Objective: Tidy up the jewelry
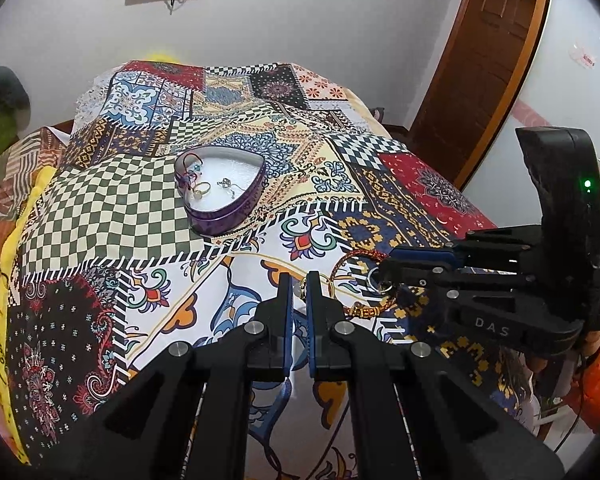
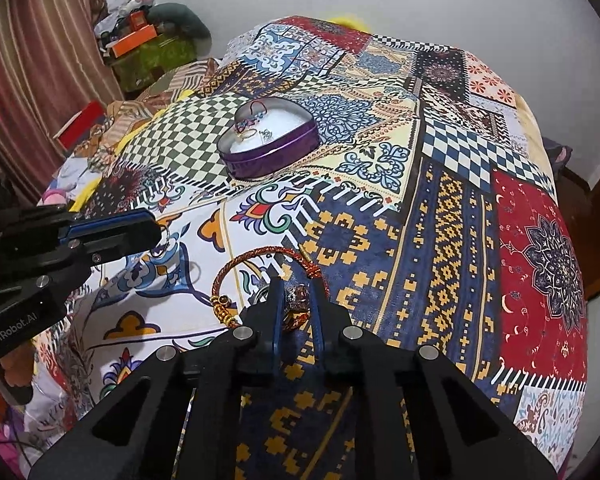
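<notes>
Two hand-held grippers work over a patchwork quilt [image 2: 440, 208] spread on a bed, each apparently mid-pickup in a jewelry-sorting job. At the bottom centre of the right wrist view, the right gripper [image 2: 296, 300] has its jaws nearly shut on an ornate ring [image 2: 296, 296], which sits low against the cloth beside a red cord bracelet [image 2: 256, 258] with gold beads. At the bottom centre of the left wrist view, the left gripper [image 1: 300, 288] has its jaws pinched almost closed on a small gold piece [image 1: 300, 290], seemingly a thin hoop; its exact kind is too small to tell. The destination looks to be the purple heart-shaped tin [image 1: 220, 196], above and left of centre in that view and well apart from both grippers, already holding rings and other small pieces on its white lining. Judging by this, the collecting step is under way. Next, each gripper likely needs to lift clear without snagging the bracelet, carry across to the tin, and open above the lining.
</notes>
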